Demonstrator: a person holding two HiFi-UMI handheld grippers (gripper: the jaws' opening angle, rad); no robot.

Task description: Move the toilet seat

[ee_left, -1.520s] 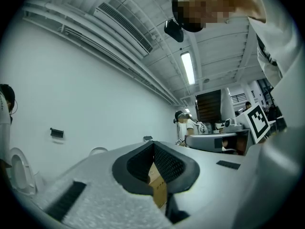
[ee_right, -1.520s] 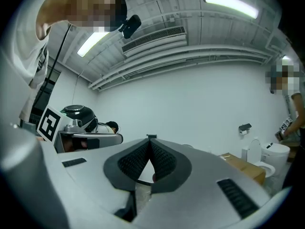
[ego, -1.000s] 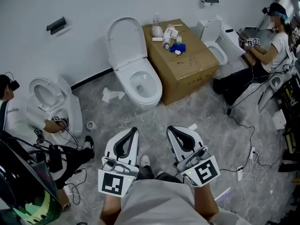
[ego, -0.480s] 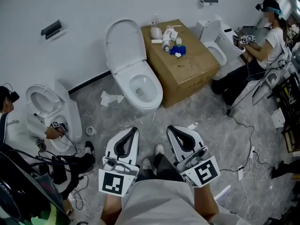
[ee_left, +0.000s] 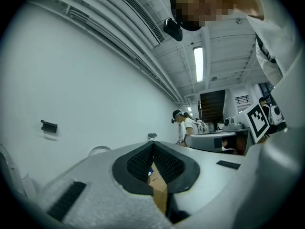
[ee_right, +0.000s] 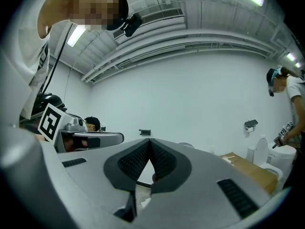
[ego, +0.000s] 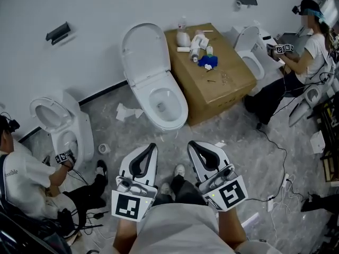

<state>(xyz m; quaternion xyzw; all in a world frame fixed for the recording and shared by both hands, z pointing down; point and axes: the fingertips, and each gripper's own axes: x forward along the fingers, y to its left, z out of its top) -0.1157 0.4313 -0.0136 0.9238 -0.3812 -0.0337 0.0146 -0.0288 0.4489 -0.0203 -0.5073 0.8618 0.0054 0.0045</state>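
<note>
A white toilet (ego: 161, 102) stands against the wall ahead, with its seat and lid (ego: 142, 49) raised upright. My left gripper (ego: 151, 148) and my right gripper (ego: 193, 146) are held side by side, level, pointing at the toilet and well short of it. Both are shut with nothing between the jaws. In the left gripper view the left gripper (ee_left: 153, 145) has its dark pads (ee_left: 138, 163) meeting at the tip. The right gripper view shows the right gripper (ee_right: 149, 141) closed the same way.
A cardboard box (ego: 212, 83) with bottles on top stands right of the toilet. A second toilet (ego: 63, 126) with a crouching person (ego: 26, 179) is at the left. A third toilet (ego: 253, 49) and a seated person (ego: 312, 52) are at the right. Cables (ego: 275, 157) trail across the floor.
Both grippers have been carried forward, so the toilet and box now sit slightly nearer and to the right in the head view. The person at the left has shifted lower.
</note>
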